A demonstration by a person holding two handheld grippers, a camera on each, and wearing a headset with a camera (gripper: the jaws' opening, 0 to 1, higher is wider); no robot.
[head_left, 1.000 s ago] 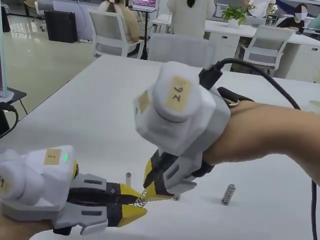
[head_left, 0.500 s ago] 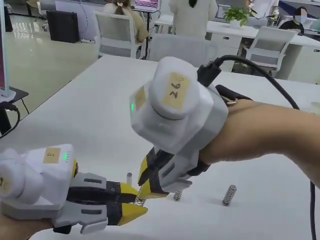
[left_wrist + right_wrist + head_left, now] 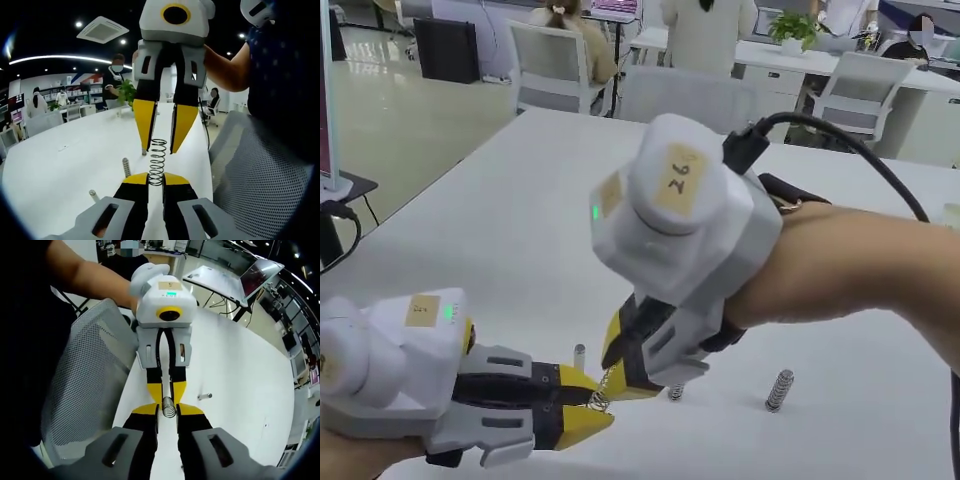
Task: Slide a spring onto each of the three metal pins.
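Head view: left gripper (image 3: 586, 408), jaws nearly closed, pinches one end of a spring (image 3: 600, 392) just above the white table (image 3: 500, 230); right gripper (image 3: 625, 380), its sticker (image 3: 678, 180) handwritten "26", brackets the other end, grip not discernible; bare metal pin (image 3: 580, 355) just behind; second spring (image 3: 778, 390) stands well apart

**Left tool** (image 3: 596, 402): white housing, tan label, green lamp, grey jaw arms, black fingers with yellow tips. **Right tool** (image 3: 625, 378): the same white housing, a tan label marked "26", a green lamp, yellow-tipped black fingers, and a black cable (image 3: 860, 150) leaving the rear. **Person**: dark dotted short sleeve (image 3: 280, 60); dark strap (image 3: 782, 195) at the wrist.
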